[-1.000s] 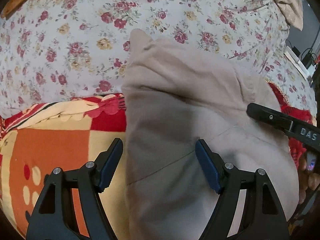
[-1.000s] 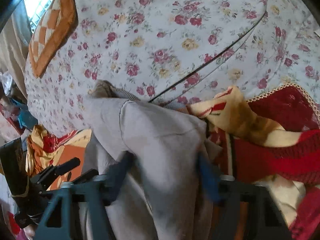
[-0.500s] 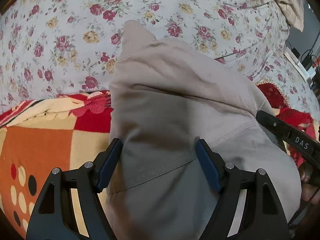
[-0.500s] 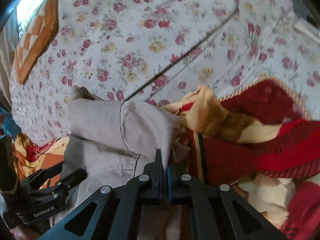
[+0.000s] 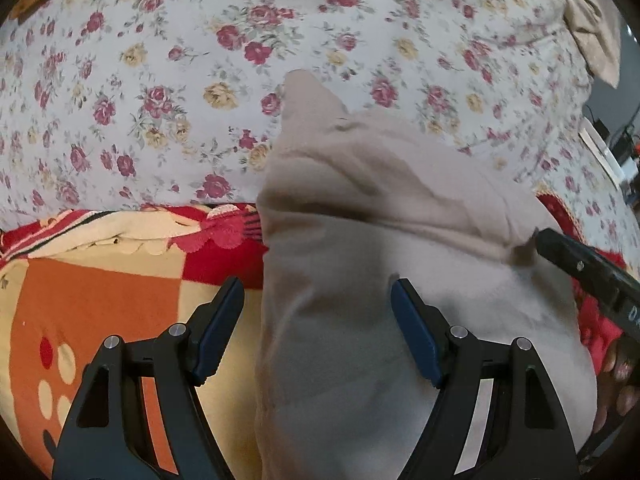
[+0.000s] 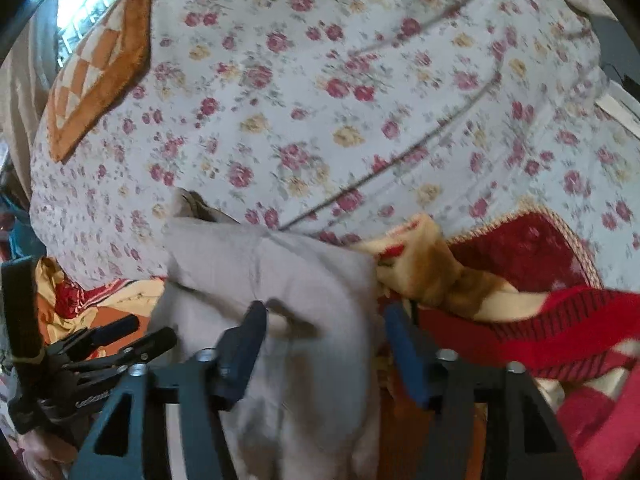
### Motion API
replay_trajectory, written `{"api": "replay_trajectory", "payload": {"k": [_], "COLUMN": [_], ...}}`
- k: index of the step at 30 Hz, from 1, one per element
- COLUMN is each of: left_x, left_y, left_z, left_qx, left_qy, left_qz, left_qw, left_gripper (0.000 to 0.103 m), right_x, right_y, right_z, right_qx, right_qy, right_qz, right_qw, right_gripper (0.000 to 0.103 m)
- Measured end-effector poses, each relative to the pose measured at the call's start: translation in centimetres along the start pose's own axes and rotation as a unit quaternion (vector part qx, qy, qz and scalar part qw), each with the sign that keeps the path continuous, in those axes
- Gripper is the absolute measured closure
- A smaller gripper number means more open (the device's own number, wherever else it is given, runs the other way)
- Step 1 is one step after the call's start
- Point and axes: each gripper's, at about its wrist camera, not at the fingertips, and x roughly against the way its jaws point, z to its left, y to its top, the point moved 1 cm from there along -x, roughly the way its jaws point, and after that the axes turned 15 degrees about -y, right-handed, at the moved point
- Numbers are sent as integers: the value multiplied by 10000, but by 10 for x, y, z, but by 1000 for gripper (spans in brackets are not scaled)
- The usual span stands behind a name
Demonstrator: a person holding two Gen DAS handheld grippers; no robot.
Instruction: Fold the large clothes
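A beige garment [image 5: 360,220] lies folded in a thick wad on the bed, partly over a red and orange blanket [image 5: 100,280]. My left gripper [image 5: 316,292] stands open above the garment's left edge, one pad over the blanket, the other over the cloth. In the right wrist view the same garment [image 6: 312,272] runs between the fingers of my right gripper [image 6: 325,312], whose jaws are opening and no longer pinch the cloth. The right gripper's black finger [image 5: 580,264] touches the garment's right side. The left gripper [image 6: 120,340] shows at the lower left.
A white sheet with red and yellow flowers [image 5: 160,80] covers the bed behind. An orange checked cushion [image 6: 100,80] lies at the far left corner, and a beige cloth [image 5: 592,40] at the far right. The crumpled blanket [image 6: 520,320] piles up right of the garment.
My right gripper closed flat on the garment's edge half a second ago and has now spread apart again. The left gripper stayed open and drifted slightly over the garment.
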Motion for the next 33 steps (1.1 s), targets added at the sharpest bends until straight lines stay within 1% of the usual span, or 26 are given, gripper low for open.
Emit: {"api": "replay_trajectory", "payload": {"k": [3, 4, 5, 6, 7, 8, 10, 12, 13, 15, 17, 19, 20, 22, 25, 26, 27, 28, 29, 30, 31, 32, 33], "left_x": [-7, -9, -11, -13, -16, -19, -24, -30, -32, -37, -42, -51, -52, -45, -24, -17, -9, 0, 9, 17, 27, 34, 41], "left_y": [4, 6, 8, 9, 11, 13, 14, 15, 15, 14, 14, 13, 13, 13, 6, 3, 0, -6, -11, -17, -24, -31, -38], "left_z": [2, 2, 1, 0, -2, -4, -7, -9, -10, -10, -8, -4, -1, 4, 11, 11, 12, 14, 14, 15, 17, 16, 14], "left_qx": [57, 88, 94, 92, 72, 55, 14, 0, 2, 14, 76, 200, 275, 400, 442, 431, 414, 395, 373, 356, 357, 370, 386], "left_qy": [-6, -31, -45, -59, -73, -82, -78, -40, -22, -12, -48, -71, -108, -230, -306, -334, -374, -429, -487, -543, -607, -660, -735], "left_qz": [0, -13, -19, -21, -4, 7, 19, 18, 12, 10, 42, 133, 168, 168, 89, 65, 34, -11, -45, -70, -73, -83, -117], "left_qw": [10000, 10000, 9999, 9999, 9999, 10000, 10000, 10000, 10000, 10000, 10000, 9997, 9994, 9988, 9985, 9985, 9984, 9983, 9981, 9979, 9975, 9971, 9965], "left_gripper": [26, 26, 26, 26, 26, 26, 26, 26, 26, 23, 14, 10, 10, 10, 10, 10, 10, 10, 10, 10, 10, 10, 10], "right_x": [-14, -17, -21, -25, -27, -28, -27, -25, -26, -31, -35, -42, -48, -56, -41, -32, -21, -11, 2, 10, 20, 31, 38], "right_y": [0, 1, 1, 1, 1, 1, 0, 0, -1, -2, -3, -7, -9, -14, -8, -6, -4, -4, -5, -6, -9, -15, -19], "right_z": [9, 12, 15, 15, 13, 11, 8, 5, 3, -1, -1, -1, -1, -5, -19, -23, -27, -29, -31, -32, -31, -30, -26], "right_qx": [222, 272, 287, 252, 207, 162, 145, 167, 148, 103, 140, 202, 232, 134, -220, -275, -292, -302, -317, -338, -381, -448, -446], "right_qy": [10, 34, 51, 80, 97, 117, 69, -92, -106, -108, -178, -316, -409, -443, -272, -215, -185, -162, -16, 153, 342, 528, 625], "right_qz": [103, 136, 165, 192, 206, 175, 87, -3, -1, 82, 99, 164, 220, 377, 337, 289, 240, 199, 195, 217, 247, 260, 266], "right_qw": [9997, 9995, 9994, 9995, 9995, 9996, 9998, 9998, 9998, 9999, 9997, 9992, 9987, 9982, 9988, 9990, 9991, 9992, 9993, 9991, 9984, 9973, 9967], "right_gripper": [42, 47, 55, 69, 77, 80, 94, 96, 96, 97, 97, 97, 97, 97, 97, 95, 89, 81, 75, 56, 40, 36, 36]}}
